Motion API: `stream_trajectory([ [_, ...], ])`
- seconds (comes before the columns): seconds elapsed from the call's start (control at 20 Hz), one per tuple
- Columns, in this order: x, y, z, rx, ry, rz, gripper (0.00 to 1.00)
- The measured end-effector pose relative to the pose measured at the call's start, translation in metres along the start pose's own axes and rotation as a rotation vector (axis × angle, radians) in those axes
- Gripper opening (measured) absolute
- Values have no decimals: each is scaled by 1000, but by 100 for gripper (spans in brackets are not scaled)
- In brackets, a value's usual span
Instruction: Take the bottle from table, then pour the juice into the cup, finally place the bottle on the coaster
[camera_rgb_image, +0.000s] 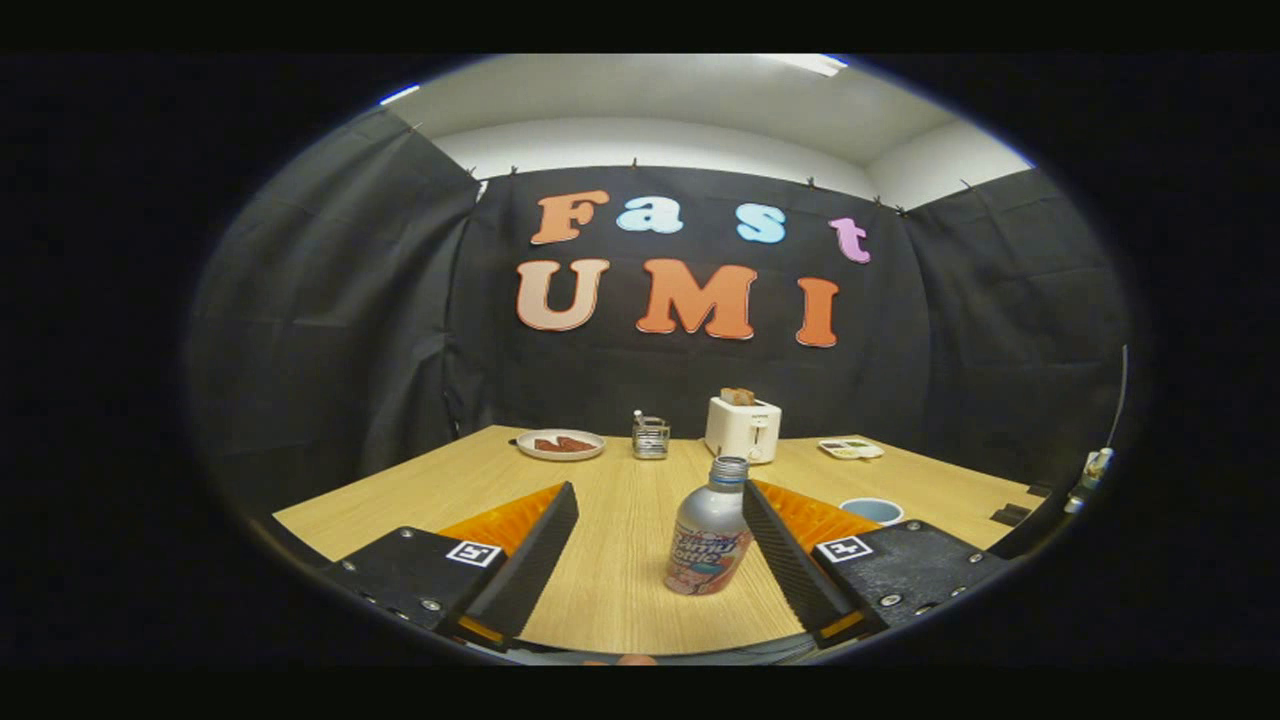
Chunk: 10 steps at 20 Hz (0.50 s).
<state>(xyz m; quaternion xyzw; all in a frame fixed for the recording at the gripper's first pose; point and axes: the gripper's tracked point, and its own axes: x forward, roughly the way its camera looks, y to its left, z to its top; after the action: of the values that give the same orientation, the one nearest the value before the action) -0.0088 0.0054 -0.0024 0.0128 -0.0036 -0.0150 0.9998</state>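
Bottle (709, 528) stands upright on the bench (620, 520), inside the gap of my gripper (660, 560) but well off centre: it sits right beside my right finger (790, 560), perhaps touching it, while a wide strip of bare wood separates it from my left finger (530, 560). My jaws are spread wide and grip nothing. The bottle's long axis runs straight up, its open neck level with the fingertips, so I judge the closing squeeze should meet its body squarely once I slide right to centre it. Beyond my right finger waits the cup (872, 510); a toaster (742, 428) and a plate (561, 444) line the bench's far edge.
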Motion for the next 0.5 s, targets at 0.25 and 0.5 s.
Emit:
stream_trajectory([
  [0.25, 7, -2, -10, 9, 17, -19, 99],
  [0.5, 5, -6, -13, 12, 17, -44, 98],
])
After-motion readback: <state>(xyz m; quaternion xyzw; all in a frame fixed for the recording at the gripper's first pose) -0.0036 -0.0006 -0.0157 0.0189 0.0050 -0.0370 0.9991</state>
